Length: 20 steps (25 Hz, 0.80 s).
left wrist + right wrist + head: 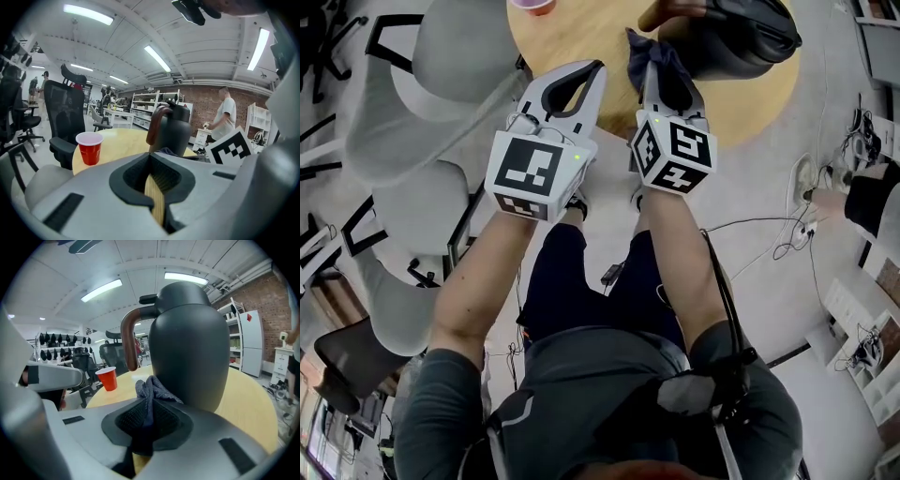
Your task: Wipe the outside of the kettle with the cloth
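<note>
Right hand-held gripper clamps the cloth just beside the kettle; left hand-held gripper closed.

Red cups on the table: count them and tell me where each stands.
1. The red cup stands upright on the round table, left of the kettle and apart from it. Others could be hidden behind the kettle.

Your kettle is matte charcoal with a brown handle, and the cloth is dark blue-grey. Your left gripper and right gripper are white, black-lined (cubes carry black-and-white squares). The cup is red and the table pale yellow wood.
</note>
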Tool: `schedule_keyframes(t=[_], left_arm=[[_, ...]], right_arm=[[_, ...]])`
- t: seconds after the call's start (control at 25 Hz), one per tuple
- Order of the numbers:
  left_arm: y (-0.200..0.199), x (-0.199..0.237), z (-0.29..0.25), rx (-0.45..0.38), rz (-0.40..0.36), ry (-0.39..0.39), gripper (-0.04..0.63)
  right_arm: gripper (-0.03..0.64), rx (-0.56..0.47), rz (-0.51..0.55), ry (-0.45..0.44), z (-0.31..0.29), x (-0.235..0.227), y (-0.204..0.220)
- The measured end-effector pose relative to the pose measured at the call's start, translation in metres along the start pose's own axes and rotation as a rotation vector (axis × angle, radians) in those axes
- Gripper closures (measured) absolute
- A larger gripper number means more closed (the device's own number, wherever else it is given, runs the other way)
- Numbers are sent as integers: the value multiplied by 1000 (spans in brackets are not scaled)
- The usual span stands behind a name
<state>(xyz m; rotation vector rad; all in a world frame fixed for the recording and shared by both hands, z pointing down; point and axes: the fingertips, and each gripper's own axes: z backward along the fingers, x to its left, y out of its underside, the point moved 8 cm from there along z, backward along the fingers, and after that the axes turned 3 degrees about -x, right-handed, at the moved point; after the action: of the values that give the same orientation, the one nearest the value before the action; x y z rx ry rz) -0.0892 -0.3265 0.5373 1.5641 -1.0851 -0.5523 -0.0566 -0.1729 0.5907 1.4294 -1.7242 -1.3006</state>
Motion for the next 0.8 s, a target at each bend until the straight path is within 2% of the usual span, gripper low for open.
schedule_keyframes(t=[0.16,0.4,0.64,0.8], left_arm=[[-20,-3,13,-3,-9,-10,586],[-56,-27,30,-8,-28,15,586],[-88,-52,32,-37,-57,42,586],[-94,-59,23,-54,-62,58,586]], right_arm=[[557,-6,25,-66,17,4,-17],[555,-144,134,-124,76,7,-71],[555,-249,155,-73,109,-5,-121],[555,-264,183,-26,108,-16,-126]])
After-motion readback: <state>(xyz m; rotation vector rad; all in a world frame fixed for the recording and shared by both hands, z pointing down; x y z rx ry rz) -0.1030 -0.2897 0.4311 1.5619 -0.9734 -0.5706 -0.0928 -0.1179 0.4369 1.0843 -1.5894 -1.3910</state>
